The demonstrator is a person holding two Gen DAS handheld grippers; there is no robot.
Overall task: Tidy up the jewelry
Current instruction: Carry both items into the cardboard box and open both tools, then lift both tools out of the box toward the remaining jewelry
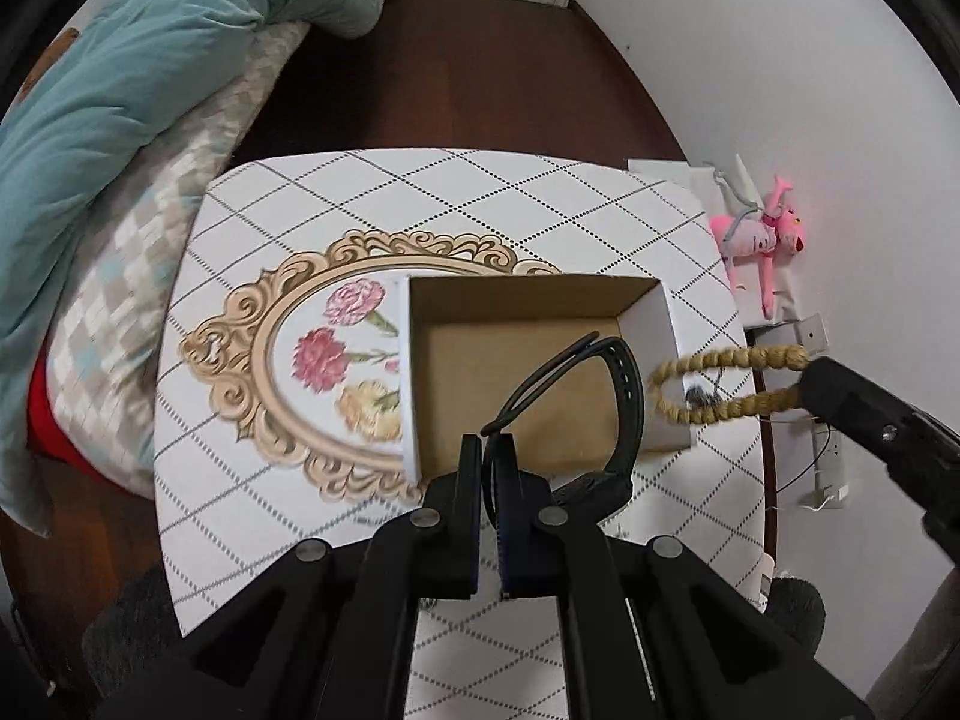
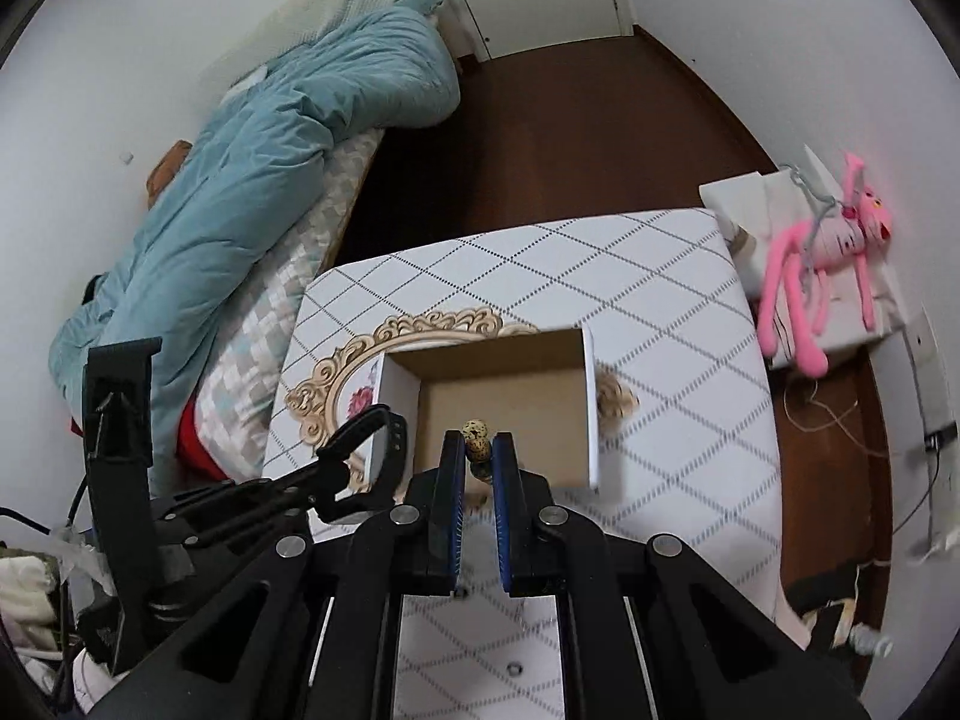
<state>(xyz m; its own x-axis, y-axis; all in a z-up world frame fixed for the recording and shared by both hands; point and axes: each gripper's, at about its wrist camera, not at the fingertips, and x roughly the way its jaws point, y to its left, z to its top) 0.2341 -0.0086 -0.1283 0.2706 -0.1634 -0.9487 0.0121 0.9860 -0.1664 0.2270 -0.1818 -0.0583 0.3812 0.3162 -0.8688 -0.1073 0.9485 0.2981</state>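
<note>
An open cardboard box (image 1: 432,372) with white outer walls stands on the white table (image 1: 420,192); it also shows in the right wrist view (image 2: 591,420). My left gripper (image 1: 489,450) is shut on a black watch strap (image 1: 627,384), held over the box's near edge; the strap also shows in the right wrist view (image 2: 393,444). My right gripper (image 2: 478,450) is shut on a tan beaded bracelet (image 2: 476,441). In the left wrist view the bracelet (image 1: 720,381) hangs from the right gripper (image 1: 807,384) over the box's right wall.
The table has a diamond pattern and an oval gold-framed flower print (image 1: 336,354). A bed with a teal duvet (image 1: 120,90) lies left. A pink plush toy (image 2: 828,258) lies on white boxes at right. Dark wood floor (image 1: 456,72) lies beyond.
</note>
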